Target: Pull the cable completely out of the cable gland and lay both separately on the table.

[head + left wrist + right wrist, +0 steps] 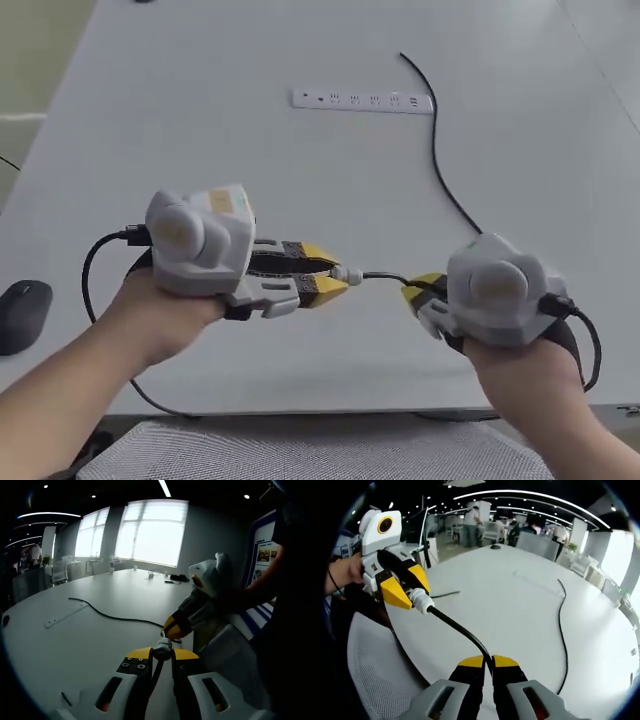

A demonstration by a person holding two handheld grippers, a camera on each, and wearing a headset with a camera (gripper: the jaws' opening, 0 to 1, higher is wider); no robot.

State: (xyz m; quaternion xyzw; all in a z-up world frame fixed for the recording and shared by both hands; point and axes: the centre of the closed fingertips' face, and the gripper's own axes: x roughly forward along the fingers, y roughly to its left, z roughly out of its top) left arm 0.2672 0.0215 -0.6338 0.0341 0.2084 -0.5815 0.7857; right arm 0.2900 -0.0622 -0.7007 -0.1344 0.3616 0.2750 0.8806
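A white cable gland [347, 274] sits between the yellow tips of my left gripper [338, 277], which is shut on it above the table's near edge. A short black cable [385, 277] runs out of the gland to my right gripper [412, 291], which is shut on the cable's other end. In the right gripper view the cable [457, 628] rises from my closed jaws to the gland [421, 600] held by the left gripper [412, 598]. In the left gripper view the gland [162, 648] shows at my jaw tips, with the right gripper [171, 628] just beyond.
A white power strip [362, 101] lies far back on the white table [250, 150], its black cord [440, 165] curving toward the right gripper. A dark mouse [20, 313] rests at the left edge. A grey mesh chair [320, 450] is below the grippers.
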